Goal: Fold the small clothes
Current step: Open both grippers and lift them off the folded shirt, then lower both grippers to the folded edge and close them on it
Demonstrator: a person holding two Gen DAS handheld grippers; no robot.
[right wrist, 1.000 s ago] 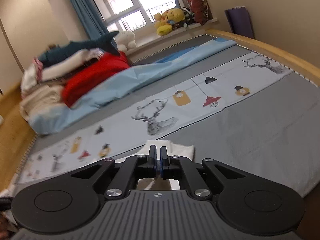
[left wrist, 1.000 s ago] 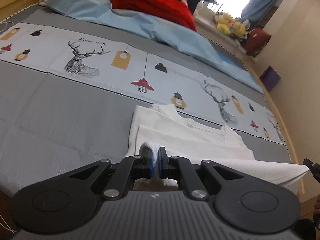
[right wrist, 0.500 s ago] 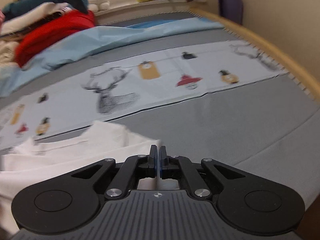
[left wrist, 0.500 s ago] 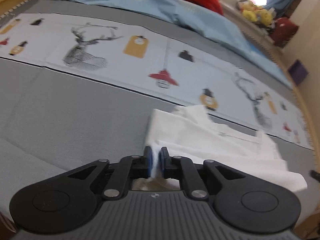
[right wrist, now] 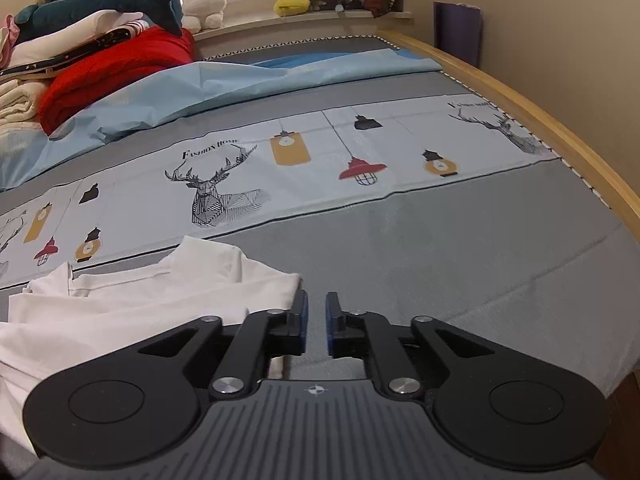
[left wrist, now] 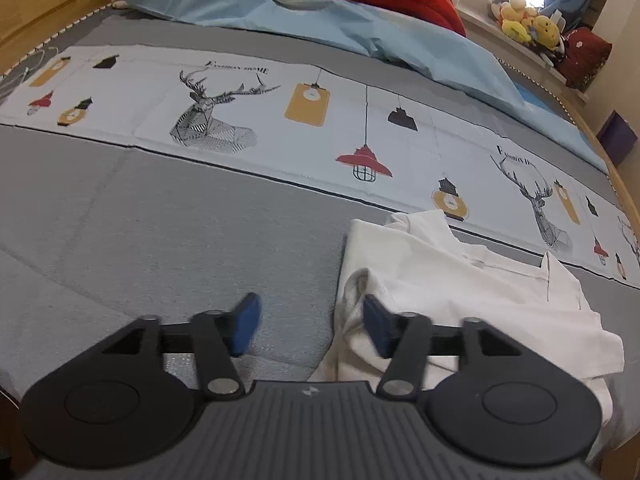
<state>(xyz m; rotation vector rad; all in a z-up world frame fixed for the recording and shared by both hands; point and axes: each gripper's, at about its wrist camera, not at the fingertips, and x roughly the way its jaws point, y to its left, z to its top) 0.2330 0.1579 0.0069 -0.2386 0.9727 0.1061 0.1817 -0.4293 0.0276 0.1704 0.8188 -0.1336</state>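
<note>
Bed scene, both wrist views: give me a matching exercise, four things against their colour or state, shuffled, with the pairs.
Things:
1. left gripper
2. small shirt
3. folded blanket
4. plush shark

States:
A. red, beside the light blue sheet
B. white, lying on the grey bedcover
C. dark teal, on top of the pile
D. fingers wide apart

Pairs: 1-D, 2-B, 3-A, 4-C

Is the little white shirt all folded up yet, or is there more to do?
Partly. The white shirt lies on the grey bedspread with one fold laid over, its collar showing. Nothing is in hand: the left gripper is wide open at the shirt's bunched corner, and the right gripper is slightly open beside its other corner. The rumpled edges probably need smoothing and another fold.
</note>
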